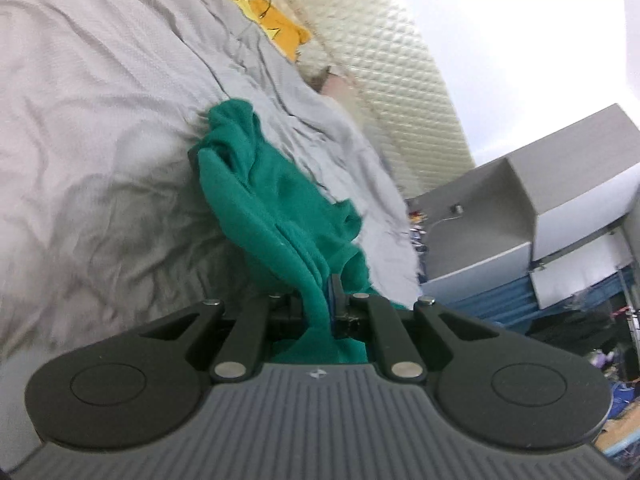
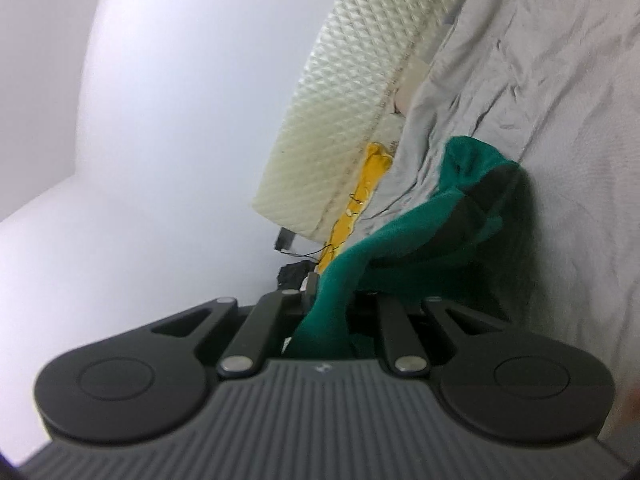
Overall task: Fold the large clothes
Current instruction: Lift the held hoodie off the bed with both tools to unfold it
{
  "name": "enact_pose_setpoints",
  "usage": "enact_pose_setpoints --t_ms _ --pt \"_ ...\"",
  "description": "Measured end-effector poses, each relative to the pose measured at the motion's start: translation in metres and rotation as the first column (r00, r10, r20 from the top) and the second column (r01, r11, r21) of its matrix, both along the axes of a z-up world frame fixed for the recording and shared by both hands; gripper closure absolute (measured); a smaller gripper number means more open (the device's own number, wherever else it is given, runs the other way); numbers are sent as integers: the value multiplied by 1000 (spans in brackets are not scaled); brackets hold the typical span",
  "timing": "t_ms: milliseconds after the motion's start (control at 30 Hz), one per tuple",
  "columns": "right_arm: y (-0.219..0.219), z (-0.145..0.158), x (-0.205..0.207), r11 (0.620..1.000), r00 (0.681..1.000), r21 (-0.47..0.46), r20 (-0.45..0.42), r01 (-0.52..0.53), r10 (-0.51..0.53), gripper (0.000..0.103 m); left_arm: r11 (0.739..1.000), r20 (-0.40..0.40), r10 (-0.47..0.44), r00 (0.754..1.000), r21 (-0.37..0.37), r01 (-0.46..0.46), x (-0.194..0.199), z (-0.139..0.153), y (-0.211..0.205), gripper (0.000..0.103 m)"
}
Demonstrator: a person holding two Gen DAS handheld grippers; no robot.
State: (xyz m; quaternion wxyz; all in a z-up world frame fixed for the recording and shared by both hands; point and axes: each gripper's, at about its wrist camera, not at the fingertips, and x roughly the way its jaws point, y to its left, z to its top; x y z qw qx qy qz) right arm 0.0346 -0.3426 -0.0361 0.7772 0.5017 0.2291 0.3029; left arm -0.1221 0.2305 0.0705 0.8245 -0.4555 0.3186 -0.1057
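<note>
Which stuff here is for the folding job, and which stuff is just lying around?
For the job:
- green garment, bunched up
- left gripper, shut on the garment
- right gripper, shut on the garment too
- grey bedsheet under it

Just lying about:
- yellow cloth by the headboard
- cream padded headboard
- grey cabinet

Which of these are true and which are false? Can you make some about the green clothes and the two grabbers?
1. The left gripper is shut on the green garment. True.
2. The right gripper is open and empty. False: it is shut on the green garment too.
3. The garment is red. False: it is green.
4. The grey bedsheet is wrinkled. True.
5. A yellow cloth lies at the bed's edge by the quilted headboard. True.
</note>
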Motion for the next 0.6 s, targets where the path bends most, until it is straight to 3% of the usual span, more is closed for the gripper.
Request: enact_pose_setpoints --t_ms 167,267,400,600 --pt "-19 26 -62 999 999 -36 37 14 -13 91 1000 29 -19 999 -21 20 -63 16 -7 95" --pt "-15 33 -52 995 1000 -99 7 15 -14 91 1000 29 -27 999 -8 28 -60 13 -10 95" --pt "-5 33 4 996 998 -89 -62 15 -21 91 1000 38 12 999 -6 -12 -4 10 -7 95" --pt "21 30 115 985 978 -136 -167 102 -124 90 993 69 122 990 1 -122 125 16 2 95"
